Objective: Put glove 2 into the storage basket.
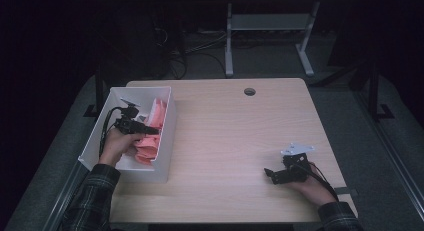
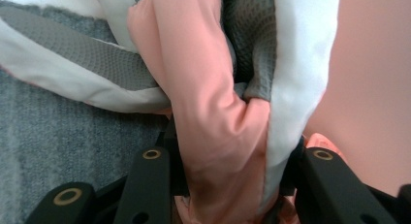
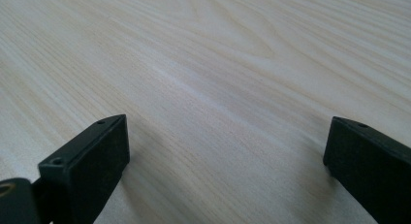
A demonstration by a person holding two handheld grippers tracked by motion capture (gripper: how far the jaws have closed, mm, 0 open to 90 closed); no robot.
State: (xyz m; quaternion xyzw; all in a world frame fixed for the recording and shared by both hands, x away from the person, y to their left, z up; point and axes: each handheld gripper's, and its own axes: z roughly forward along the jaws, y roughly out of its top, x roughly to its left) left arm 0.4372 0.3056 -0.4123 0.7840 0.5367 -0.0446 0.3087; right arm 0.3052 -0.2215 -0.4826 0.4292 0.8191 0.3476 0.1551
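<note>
My left hand-held gripper reaches into the white bin at about nine o'clock on the tabletop. Its jaws stand on either side of a fold of the pink cloth, which fills the gap between them; they grip it, pointing toward three o'clock. My right hand-held gripper rests at four o'clock on bare wood, jaws spread wide apart.

Cloths lie in the bin at the table's left edge
</note>
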